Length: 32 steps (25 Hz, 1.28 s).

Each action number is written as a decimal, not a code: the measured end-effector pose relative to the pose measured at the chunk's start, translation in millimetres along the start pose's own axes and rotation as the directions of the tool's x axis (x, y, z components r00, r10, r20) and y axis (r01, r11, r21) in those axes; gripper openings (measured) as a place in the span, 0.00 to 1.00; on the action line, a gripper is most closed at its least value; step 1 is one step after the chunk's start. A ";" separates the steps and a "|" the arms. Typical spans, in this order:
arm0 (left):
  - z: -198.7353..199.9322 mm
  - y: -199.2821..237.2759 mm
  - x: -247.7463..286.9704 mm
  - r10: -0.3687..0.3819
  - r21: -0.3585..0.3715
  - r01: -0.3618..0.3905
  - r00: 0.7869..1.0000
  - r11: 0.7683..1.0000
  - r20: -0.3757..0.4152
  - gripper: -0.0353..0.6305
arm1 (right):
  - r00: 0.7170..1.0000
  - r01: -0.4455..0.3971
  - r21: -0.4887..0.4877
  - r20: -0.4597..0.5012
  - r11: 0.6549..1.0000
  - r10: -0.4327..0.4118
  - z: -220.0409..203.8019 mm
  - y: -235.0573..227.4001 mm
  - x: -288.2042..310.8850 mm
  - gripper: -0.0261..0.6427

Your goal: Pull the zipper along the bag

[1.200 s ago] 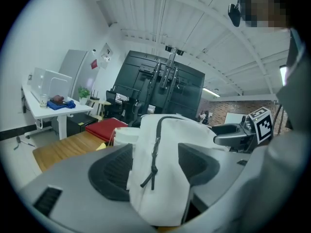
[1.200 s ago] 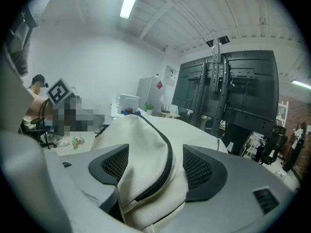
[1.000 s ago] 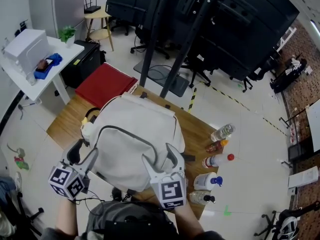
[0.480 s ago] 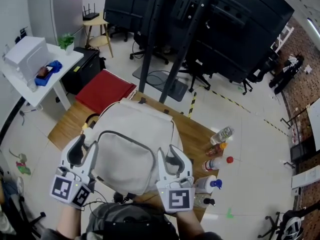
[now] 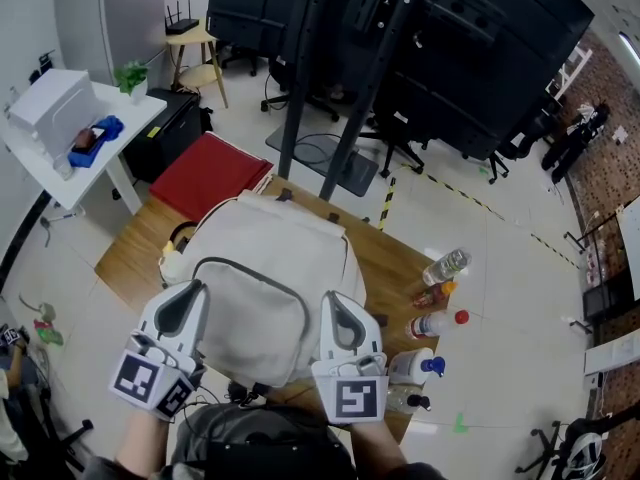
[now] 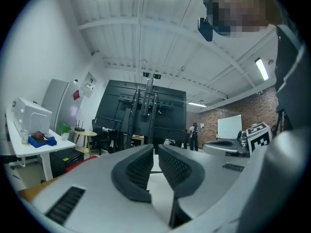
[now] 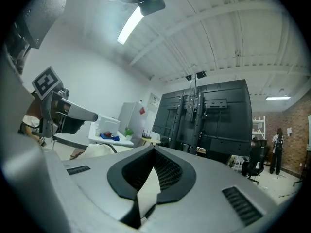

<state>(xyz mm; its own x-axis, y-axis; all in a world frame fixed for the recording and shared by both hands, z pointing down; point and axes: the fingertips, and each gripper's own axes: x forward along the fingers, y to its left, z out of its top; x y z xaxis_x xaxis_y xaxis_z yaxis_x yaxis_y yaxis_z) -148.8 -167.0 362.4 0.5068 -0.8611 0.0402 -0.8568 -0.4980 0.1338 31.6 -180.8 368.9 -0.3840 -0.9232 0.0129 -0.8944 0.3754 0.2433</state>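
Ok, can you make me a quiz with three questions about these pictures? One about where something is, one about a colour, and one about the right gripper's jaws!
1. Where do the bottles stand?
A) on the floor
B) on the table, right of the bag
C) inside the bag
2. What colour is the bag?
A) red
B) black
C) cream
3. How are the right gripper's jaws?
A) shut, empty
B) wide open
C) holding a bottle
Answers:
1 B: the bottles stand on the wooden table beside the bag.
2 C: its cloth is cream.
3 A: the pads meet with nothing between them.
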 end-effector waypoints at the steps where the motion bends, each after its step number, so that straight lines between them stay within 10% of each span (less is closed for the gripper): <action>1: -1.4 -2.0 1.2 -0.005 0.006 0.005 1.000 1.000 -0.007 0.14 | 1.000 -0.001 0.005 0.000 1.000 0.001 -0.9 0.1 -0.2 0.05; 32: -48.2 -12.0 12.4 0.023 0.056 -0.015 0.987 0.998 -0.156 0.10 | 0.988 -0.095 0.148 -0.108 0.984 0.112 -47.2 3.5 -7.4 0.05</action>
<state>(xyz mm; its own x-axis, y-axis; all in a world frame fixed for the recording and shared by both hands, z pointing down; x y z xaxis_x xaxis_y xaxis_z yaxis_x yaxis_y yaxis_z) -127.6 -166.7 409.0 0.4956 -0.8458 0.1975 -0.8680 -0.4904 0.0779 42.1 -176.5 415.4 -0.4544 -0.8789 0.1448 -0.8779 0.4694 0.0946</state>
